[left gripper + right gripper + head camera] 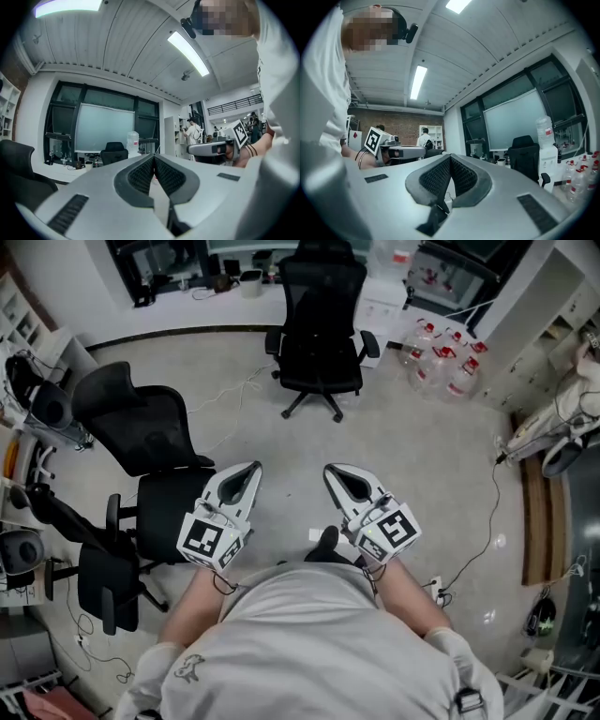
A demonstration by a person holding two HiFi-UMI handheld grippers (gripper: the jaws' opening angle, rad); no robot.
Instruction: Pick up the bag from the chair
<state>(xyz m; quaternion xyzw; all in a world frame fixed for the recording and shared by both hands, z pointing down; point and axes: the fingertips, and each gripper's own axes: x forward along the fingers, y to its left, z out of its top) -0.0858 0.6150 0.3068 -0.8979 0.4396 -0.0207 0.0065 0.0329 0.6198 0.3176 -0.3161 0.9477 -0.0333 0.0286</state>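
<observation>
Both grippers are held level in front of the person's body, side by side over the floor. My left gripper (254, 468) has its jaws closed tip to tip with nothing between them, as its own view (153, 157) confirms. My right gripper (330, 470) is likewise shut and empty (450, 157). A black office chair (321, 324) stands ahead across the floor. A second black chair (150, 442) is close on the left, beside the left gripper. I cannot make out a bag on any chair.
A third dark chair (105, 582) sits at the lower left. Several water bottles (441, 357) stand on the floor at the back right. A cable (483, 540) runs over the floor on the right. A white desk (187, 298) lines the back wall.
</observation>
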